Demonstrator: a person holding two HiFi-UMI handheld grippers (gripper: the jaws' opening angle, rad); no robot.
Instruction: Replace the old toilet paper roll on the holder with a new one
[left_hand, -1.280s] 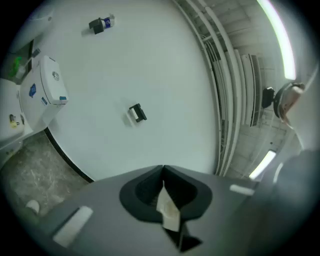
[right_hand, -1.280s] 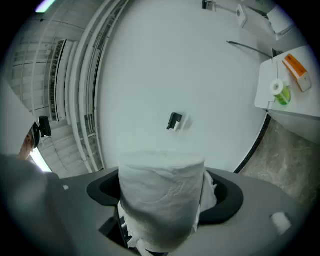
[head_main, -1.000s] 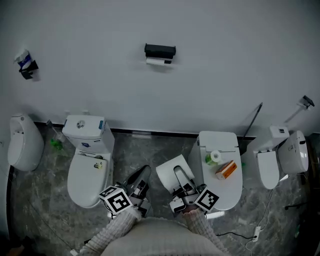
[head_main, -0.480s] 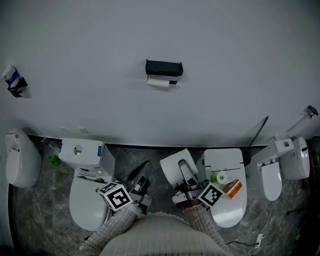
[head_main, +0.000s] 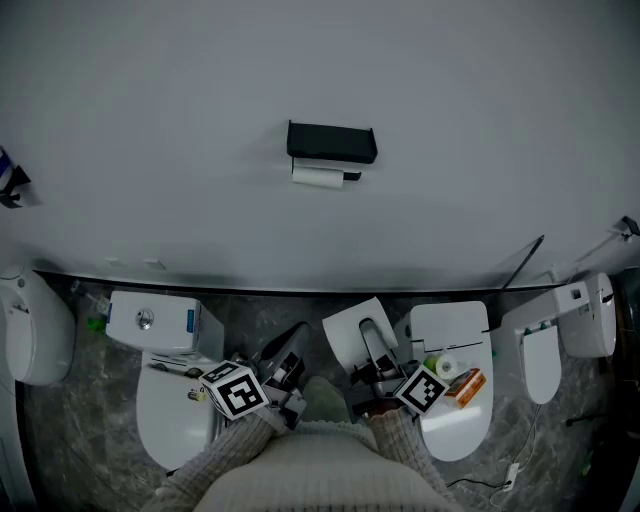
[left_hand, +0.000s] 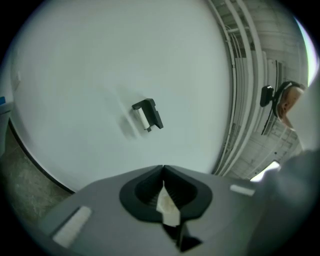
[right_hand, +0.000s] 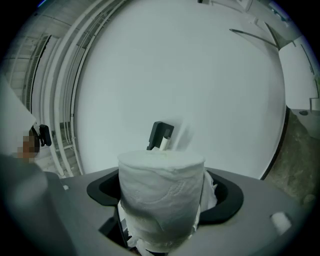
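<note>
The approach step is judged to be in hand. The right gripper (right_hand: 165, 205) is clamping the new roll (right_hand: 161, 182) upright between its jaws, and the left gripper (left_hand: 163, 172) is pinching a small pale scrap (left_hand: 167, 207), apparently tissue, with its jaws closed. The old roll (head_main: 318, 177) is hanging under the black holder (head_main: 332, 142) on the wall, well apart from both. The next move is probably calling for reaching the holder and freeing the left jaws to draw that roll off.
</note>
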